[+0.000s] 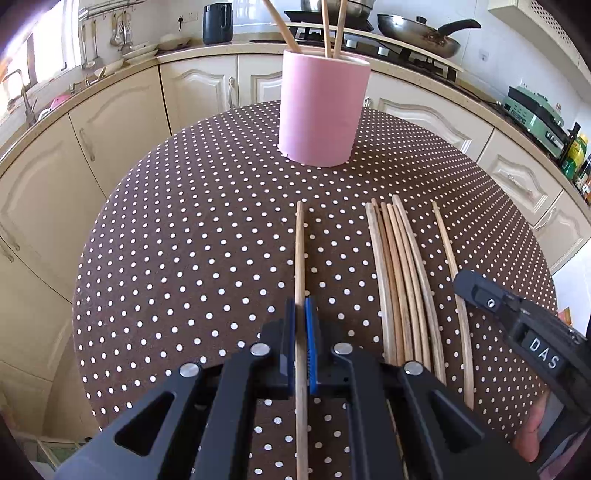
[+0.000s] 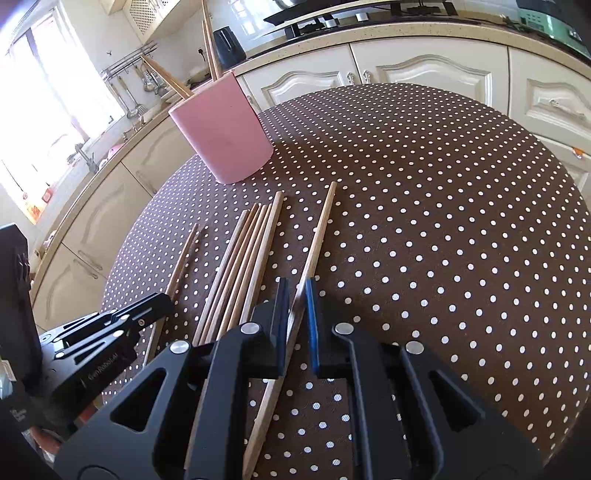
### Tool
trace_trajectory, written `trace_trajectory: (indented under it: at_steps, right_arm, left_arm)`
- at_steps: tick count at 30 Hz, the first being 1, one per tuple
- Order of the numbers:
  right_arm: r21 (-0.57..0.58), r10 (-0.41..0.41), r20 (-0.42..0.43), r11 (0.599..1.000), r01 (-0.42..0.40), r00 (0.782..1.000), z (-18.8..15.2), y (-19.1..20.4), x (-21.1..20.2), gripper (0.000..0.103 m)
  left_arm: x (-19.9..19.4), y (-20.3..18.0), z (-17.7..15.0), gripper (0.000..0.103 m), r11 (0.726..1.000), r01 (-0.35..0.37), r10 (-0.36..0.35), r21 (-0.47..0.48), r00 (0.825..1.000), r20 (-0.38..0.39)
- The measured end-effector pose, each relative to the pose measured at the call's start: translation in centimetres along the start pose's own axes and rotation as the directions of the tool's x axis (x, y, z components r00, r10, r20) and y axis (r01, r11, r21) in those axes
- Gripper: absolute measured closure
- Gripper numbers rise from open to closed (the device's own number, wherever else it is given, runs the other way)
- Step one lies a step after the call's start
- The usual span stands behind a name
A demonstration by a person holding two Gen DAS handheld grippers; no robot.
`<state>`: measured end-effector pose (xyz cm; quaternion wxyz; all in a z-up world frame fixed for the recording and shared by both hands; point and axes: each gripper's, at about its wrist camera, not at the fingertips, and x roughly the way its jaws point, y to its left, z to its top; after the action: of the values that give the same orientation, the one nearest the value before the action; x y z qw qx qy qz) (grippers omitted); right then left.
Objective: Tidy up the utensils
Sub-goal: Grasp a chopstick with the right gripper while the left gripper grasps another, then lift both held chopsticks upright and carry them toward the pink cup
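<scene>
A pink holder (image 1: 322, 110) stands at the far side of the round dotted table (image 1: 184, 240) with three wooden chopsticks in it; it also shows in the right wrist view (image 2: 225, 133). My left gripper (image 1: 300, 310) is shut on one chopstick (image 1: 300, 251) that lies along the cloth. Several more chopsticks (image 1: 400, 280) lie in a bundle to its right. My right gripper (image 2: 295, 291) is closed around the rightmost chopstick (image 2: 319, 232), which lies apart from the bundle (image 2: 243, 258). The left gripper shows at the left of the right wrist view (image 2: 122, 321).
Cream kitchen cabinets (image 1: 110, 122) curve around behind the table. A counter carries a black kettle (image 1: 217, 23), a frying pan (image 1: 417, 33) on a hob and a green appliance (image 1: 535, 114). The table edge drops off on the left and right.
</scene>
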<state>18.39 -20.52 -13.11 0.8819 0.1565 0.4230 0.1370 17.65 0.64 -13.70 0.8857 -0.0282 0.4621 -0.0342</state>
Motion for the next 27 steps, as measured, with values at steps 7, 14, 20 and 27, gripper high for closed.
trace_trajectory:
  at_steps: [7,14,20,27]
  right_arm:
    - [-0.020,-0.006,0.035,1.000,0.007,0.999,-0.3,0.8,-0.8,0.093]
    - [-0.058,-0.045,0.060,0.997,0.048,0.997,-0.7,1.5,-2.1,0.093]
    - [-0.063,-0.130,0.033,0.989,0.132,0.991,-0.3,1.3,-1.7,0.083]
    - [-0.097,-0.202,0.064,0.973,0.208,0.977,0.4,1.8,-0.7,0.044]
  left_arm:
    - [-1.7,0.4,0.3,0.097,0.999,0.035,-0.034,-0.010,0.998,0.061]
    - [-3.2,0.4,0.6,0.097,0.998,0.061,-0.059,-0.014,0.993,0.104]
    - [-2.7,0.2,0.4,0.097,0.998,0.062,-0.061,-0.011,0.994,0.087]
    - [-1.6,0.5,0.2,0.097,0.997,0.070,-0.069,-0.019,0.995,0.070]
